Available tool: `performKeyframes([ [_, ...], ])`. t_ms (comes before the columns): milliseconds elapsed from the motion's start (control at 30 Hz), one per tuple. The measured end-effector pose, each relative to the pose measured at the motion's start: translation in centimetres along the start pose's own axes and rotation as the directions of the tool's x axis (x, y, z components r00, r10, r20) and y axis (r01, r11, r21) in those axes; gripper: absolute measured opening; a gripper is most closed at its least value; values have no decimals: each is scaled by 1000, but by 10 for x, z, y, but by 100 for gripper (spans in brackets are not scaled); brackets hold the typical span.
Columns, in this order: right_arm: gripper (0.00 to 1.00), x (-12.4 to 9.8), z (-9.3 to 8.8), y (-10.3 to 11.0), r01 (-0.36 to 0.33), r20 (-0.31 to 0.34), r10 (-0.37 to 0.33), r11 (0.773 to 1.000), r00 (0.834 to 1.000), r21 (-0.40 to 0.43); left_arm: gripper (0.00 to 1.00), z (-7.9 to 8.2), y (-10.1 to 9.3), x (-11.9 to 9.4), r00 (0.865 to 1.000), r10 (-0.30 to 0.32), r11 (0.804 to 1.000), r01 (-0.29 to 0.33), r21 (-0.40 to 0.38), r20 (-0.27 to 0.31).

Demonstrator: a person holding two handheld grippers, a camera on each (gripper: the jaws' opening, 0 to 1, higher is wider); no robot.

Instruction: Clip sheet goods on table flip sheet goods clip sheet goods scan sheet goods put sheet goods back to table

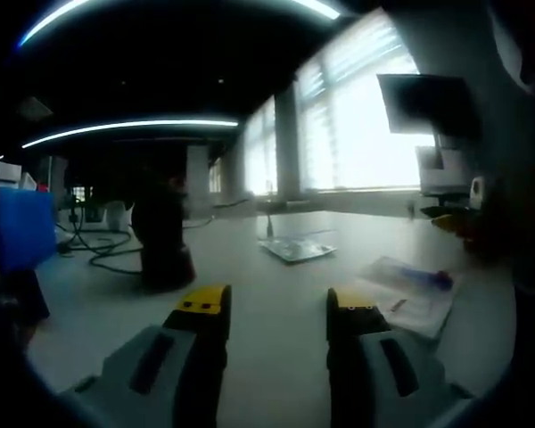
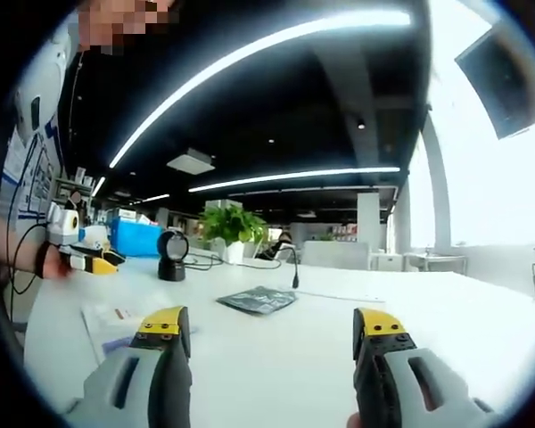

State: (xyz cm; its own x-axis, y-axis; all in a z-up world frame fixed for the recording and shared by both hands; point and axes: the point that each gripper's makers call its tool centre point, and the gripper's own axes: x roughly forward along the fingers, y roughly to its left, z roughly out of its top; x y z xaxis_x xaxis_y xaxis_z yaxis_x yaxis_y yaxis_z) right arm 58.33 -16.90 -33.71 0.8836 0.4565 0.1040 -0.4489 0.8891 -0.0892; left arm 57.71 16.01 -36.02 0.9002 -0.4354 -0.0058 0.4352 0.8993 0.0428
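1. Two grippers, left gripper (image 1: 276, 312) and right gripper (image 2: 272, 332), stood wide open and held nothing.
2. My sheet packs lay flat on the table (image 2: 446, 321): a dark pack (image 2: 257, 300) ahead, a pale pack (image 1: 410, 290) nearer the left gripper.
3. I judged the thin, flat packs could slide away instead of lifting.
4. I also risked bumping the scanner (image 2: 171, 255) when reaching.

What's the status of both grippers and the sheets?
Both grippers open, empty: left, right. Dark printed sheet flat on white table, untouched. Path clear.
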Motion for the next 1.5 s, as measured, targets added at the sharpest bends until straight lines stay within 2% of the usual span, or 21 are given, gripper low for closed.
performKeyframes([
  [300, 64, -2, -1, -5, 19, -3, -19, 1000, 1000, 15, 35, -2, 3, 0, 1000, 1, 1000, -1, 6, 2],
  [733, 63, 0, -5, 1, 7, -22, -7, 1000, 1000, -16, 35, 0, 0, 0, 1000, 4, 1000, -4, 15, 1],
  [767, 63, 0, -4, 1, 12, -24, -13, 1000, 1000, -17, 35, 0, 0, 0, 1000, 4, 1000, -4, 14, 2],
  [867, 58, -1, 2, -5, 98, -14, -98, 995, 995, 24, 35, 0, 0, 0, 1000, 4, 1000, -4, 14, 1],
  [900, 56, 0, 2, -2, 110, -19, -109, 992, 994, 63, 35, 0, -1, 0, 1000, 4, 1000, -4, 14, 1],
  [967, 56, 2, 6, 9, 109, -20, -107, 992, 994, 70, 35, 0, -1, 0, 1000, 2, 1000, -2, 16, 0],
  [1100, 58, 9, 20, 44, 64, -11, -63, 996, 998, 69, 35, 0, -3, 0, 1000, -5, 1000, 5, 18, -2],
  [1267, 53, 14, 31, 72, 27, -5, -26, 988, 1000, 155, 34, 0, -4, 0, 1000, -8, 1000, 8, 20, -3],
  [1500, 54, 21, 24, 108, -14, -42, 19, 995, 999, 100, 34, 0, -3, 0, 1000, -6, 1000, 6, 20, -3],
])
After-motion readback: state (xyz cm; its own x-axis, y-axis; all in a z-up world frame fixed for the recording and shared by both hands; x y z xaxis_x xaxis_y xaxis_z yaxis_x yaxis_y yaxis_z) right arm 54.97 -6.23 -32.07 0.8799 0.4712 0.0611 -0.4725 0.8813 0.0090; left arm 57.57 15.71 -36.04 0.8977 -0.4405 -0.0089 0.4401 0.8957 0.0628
